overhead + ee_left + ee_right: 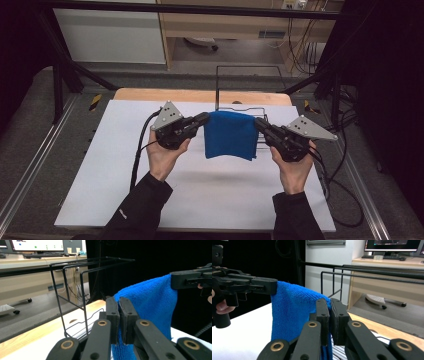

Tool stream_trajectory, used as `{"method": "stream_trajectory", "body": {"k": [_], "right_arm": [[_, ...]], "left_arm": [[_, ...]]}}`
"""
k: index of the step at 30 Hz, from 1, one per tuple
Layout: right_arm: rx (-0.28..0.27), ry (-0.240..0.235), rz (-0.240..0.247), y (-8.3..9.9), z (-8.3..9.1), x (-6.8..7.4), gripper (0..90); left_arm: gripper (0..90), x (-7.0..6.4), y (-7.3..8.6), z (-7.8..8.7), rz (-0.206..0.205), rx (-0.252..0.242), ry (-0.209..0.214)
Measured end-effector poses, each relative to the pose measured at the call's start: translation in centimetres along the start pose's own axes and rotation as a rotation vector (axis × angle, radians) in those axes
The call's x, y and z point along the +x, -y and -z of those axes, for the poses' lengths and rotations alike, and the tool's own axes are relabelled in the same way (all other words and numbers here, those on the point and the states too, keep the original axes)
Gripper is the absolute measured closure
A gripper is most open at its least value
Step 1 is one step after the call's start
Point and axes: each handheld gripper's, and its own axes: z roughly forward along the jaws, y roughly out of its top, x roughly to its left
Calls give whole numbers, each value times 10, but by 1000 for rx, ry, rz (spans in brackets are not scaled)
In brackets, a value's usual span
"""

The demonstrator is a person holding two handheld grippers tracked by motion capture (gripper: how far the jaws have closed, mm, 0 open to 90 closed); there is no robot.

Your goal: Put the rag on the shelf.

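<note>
A blue cloth [230,135] hangs folded in the air above the white table mat [125,190], stretched between both grippers. My left gripper [204,119] is shut on its upper left corner, and my right gripper [260,123] is shut on its upper right corner. In the left gripper view the jaws of my left gripper [119,322] pinch the blue cloth [152,305], with the other gripper [186,280] at its far end. In the right gripper view my right gripper [329,320] clamps the blue cloth [292,310] while the other gripper [249,285] holds the far corner.
A black wire rack [245,87] stands just behind the cloth at the table's far edge, also seen as the wire rack [75,290] and the wire rack [337,282]. Black frame posts flank the table. Cables trail from both grippers. A desk with monitors is beyond.
</note>
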Motion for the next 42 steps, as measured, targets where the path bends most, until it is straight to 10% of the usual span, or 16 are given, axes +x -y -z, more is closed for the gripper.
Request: {"method": "stream_trajectory", "body": {"k": [42], "right_arm": [[-181,114,60,-60,13,-25,862]], "left_arm": [[864,0,-59,-37,22,-179,5]]}}
